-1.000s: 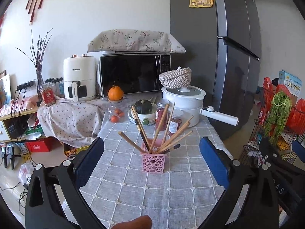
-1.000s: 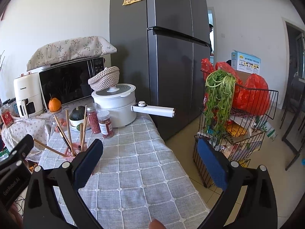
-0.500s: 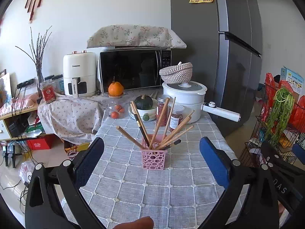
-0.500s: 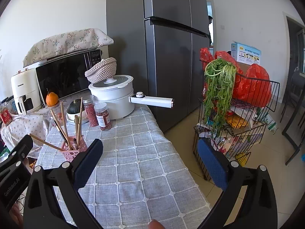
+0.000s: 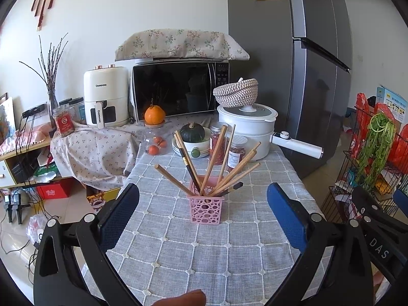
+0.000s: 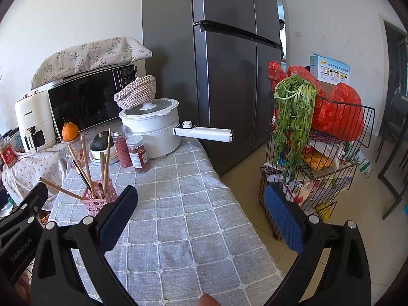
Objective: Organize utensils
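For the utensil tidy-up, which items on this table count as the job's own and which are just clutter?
Job's own:
- chopsticks, splayed
- pink holder they stand in
- left tongs, open
- right tongs, open

Just lying about:
- white pot
- two red-filled jars
- squash
- orange
- microwave

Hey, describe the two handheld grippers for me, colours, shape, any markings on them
Both are alike: the left gripper and right gripper have black plastic arms that curve out to two fingers faced with textured blue pads, with silver screw heads at the joints. Seen from the other camera, the left gripper's body carries white lettering, too distorted to read fully, and the right one's reads partly "DAS". No cables or sleeves show.
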